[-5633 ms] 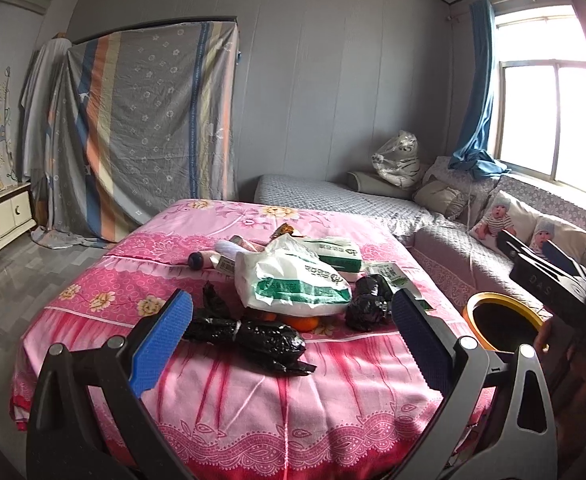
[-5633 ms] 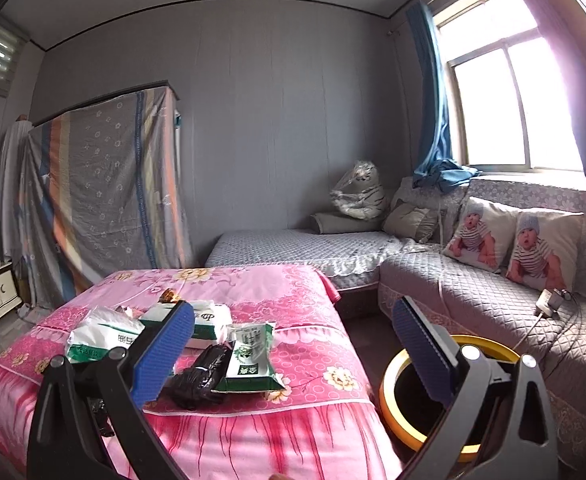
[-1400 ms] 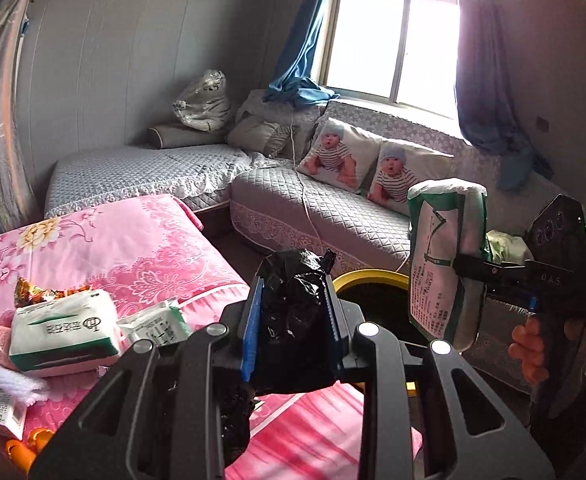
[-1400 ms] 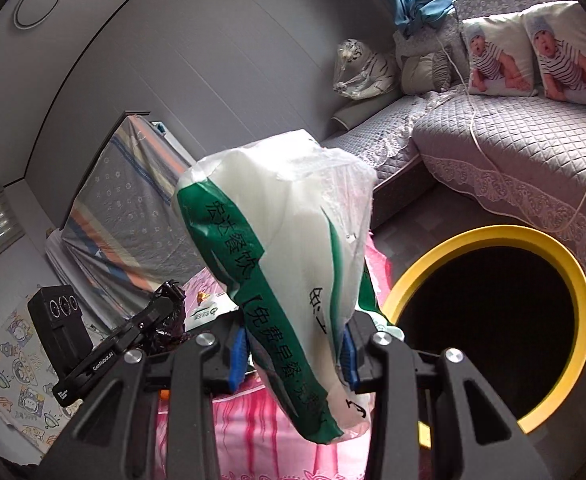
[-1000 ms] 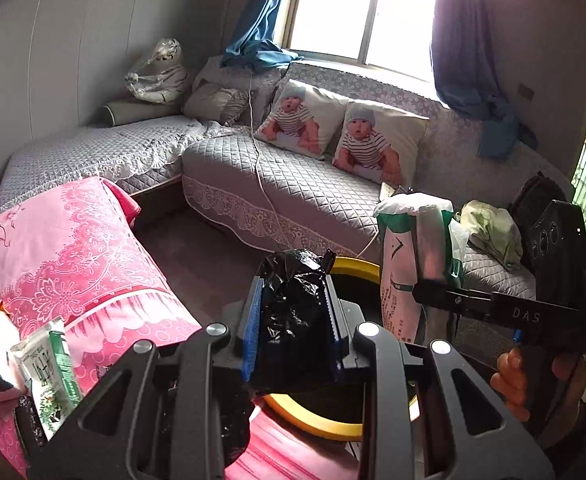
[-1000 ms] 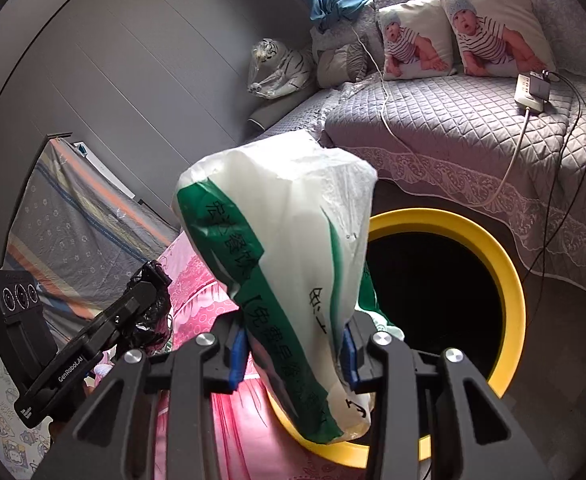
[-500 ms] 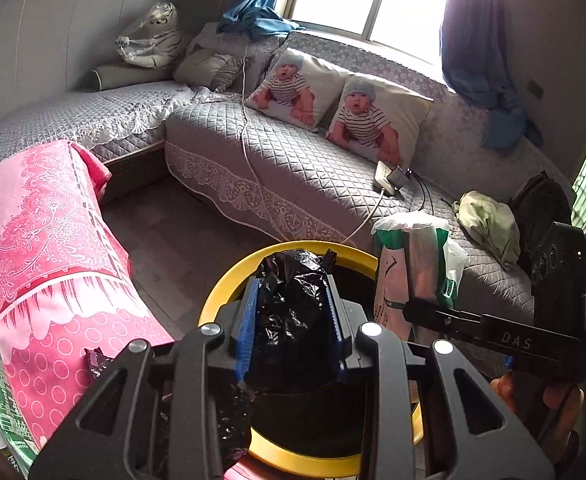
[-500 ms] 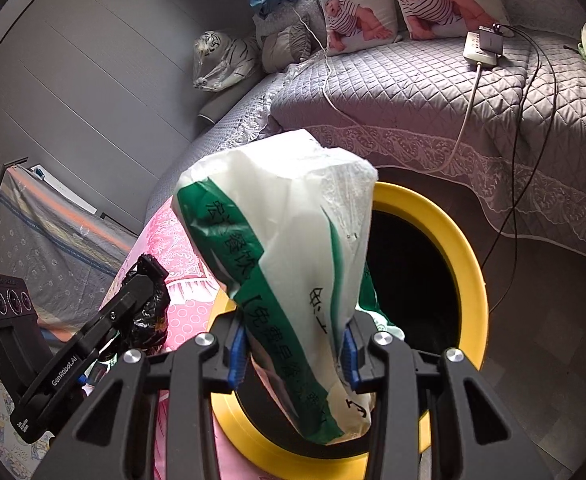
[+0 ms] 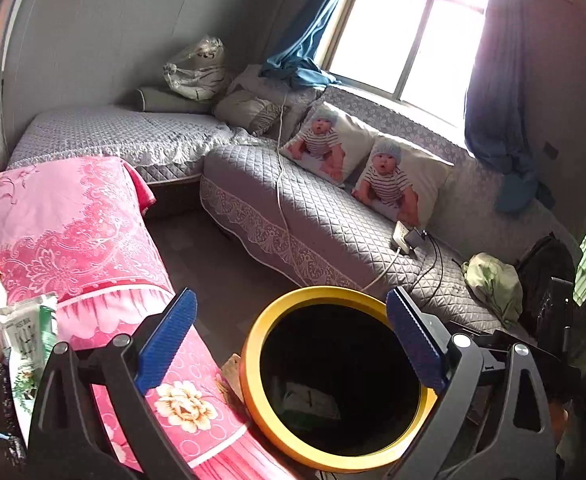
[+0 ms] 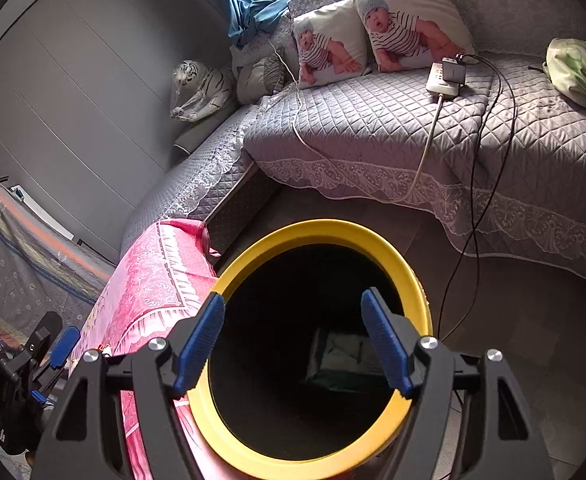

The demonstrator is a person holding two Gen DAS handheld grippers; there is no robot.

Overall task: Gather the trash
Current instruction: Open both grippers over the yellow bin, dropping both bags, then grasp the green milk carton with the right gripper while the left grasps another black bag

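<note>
A dark bin with a yellow rim [image 9: 249, 360] stands on the floor between the pink bed and the grey sofa. My left gripper [image 9: 289, 340] hangs over it, jaws opening wide, nothing between the blue pads. My right gripper [image 10: 293, 344] is right above the same bin's rim [image 10: 321, 228], jaws also opening and empty. A white and green bag [image 10: 345, 360] lies deep inside the bin and also shows as a pale bag [image 9: 309, 400] in the left wrist view. The black bag is lost in the bin's dark inside. The left gripper's body [image 10: 33, 360] shows at the lower left.
The pink bed [image 9: 73, 224] borders the bin on the left, with a green and white packet [image 9: 29, 336] at its edge. The grey quilted sofa [image 10: 393, 132] carries cushions, a power strip [image 10: 447, 76] with trailing cables and a green cloth [image 10: 577, 68].
Both grippers have opened over the bin. The black bag has left the left jaws and the white and green bag has left the right jaws; the latter now lies in the bin.
</note>
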